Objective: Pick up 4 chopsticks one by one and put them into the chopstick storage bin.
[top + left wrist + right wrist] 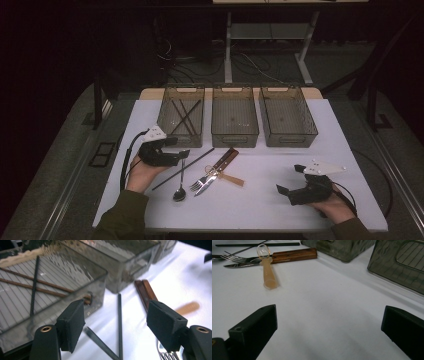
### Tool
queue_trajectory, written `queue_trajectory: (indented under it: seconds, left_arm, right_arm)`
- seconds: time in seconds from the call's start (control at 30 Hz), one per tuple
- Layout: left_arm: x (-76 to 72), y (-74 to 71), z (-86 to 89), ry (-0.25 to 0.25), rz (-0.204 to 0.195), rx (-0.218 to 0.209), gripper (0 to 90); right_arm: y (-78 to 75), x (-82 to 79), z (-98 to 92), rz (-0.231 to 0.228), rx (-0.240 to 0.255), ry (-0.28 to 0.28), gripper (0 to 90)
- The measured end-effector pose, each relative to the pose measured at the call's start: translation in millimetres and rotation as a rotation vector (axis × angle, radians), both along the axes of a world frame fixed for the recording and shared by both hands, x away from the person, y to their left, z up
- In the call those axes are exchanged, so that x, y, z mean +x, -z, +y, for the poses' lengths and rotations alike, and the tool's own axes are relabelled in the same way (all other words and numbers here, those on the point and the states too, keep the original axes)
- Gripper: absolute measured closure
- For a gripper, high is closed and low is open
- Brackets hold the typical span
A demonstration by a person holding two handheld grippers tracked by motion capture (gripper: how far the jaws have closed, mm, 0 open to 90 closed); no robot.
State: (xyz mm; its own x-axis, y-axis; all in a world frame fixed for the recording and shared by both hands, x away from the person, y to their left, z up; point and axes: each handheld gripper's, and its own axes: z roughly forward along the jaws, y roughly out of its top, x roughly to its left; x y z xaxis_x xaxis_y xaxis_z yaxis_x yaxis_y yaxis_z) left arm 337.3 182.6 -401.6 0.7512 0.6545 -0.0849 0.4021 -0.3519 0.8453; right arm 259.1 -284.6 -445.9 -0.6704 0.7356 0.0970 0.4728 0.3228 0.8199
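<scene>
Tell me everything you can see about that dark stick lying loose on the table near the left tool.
The black chopstick is thin, straight and matte, one long plain rod. It lies flat on the white table, slanting from in front of the left bin toward the person. A spoon's handle crosses it. The open left gripper sits just above, with nothing between its jaws.

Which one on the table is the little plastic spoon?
Start at the middle bin of the three at the table's far edge. Just in front lies a cluster of cutlery; the spoon is its rightmost piece, short, translucent orange, unlike the metal fork beside it.
</scene>
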Motion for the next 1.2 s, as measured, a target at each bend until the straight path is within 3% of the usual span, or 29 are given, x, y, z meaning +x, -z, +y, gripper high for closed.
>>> queue_trajectory:
  seconds: [0.47,0.6,0.73,0.87,0.97,1.03,1.13,1.2]
  left_arm:
    - [-21.4,24.0,-2.3,0.047,0.05,0.086,39.7]
    - [-20.1,29.6,-5.0,0.065,0.066,0.104,48.5]
    - [-18.0,32.5,-5.6,0.051,0.063,0.155,57.8]
    - [-16.0,34.0,-4.4,0.041,0.058,0.119,67.5]
    - [-14.0,35.2,-6.2,0.046,0.045,0.135,71.1]
    - [-10.7,37.5,-7.5,0.051,0.055,0.126,73.9]
    - [-5.9,40.5,-8.4,0.057,0.06,0.153,76.1]
    - [-3.2,42.5,-8.7,0.051,0.076,0.131,78.2]
  right_arm:
    - [-0.2,-1.2,1.7,0.001,-0.006,0.006,0.1]
    - [0.2,-0.3,2.1,0.001,-0.011,0.003,0.1]
    - [0.4,-0.7,2.3,0.001,-0.011,0.002,0.1]
    - [0.7,0.0,2.1,0.002,-0.015,0.002,0.1]
    - [0.8,0.0,2.7,0.003,-0.016,0.002,0.1]
    - [1.2,0.1,2.9,0.002,-0.019,0.002,0.1]
    - [0.9,0.2,2.5,0.003,-0.017,0.002,0.1]
    - [1.2,0.3,2.3,0.003,-0.018,0.001,0.1]
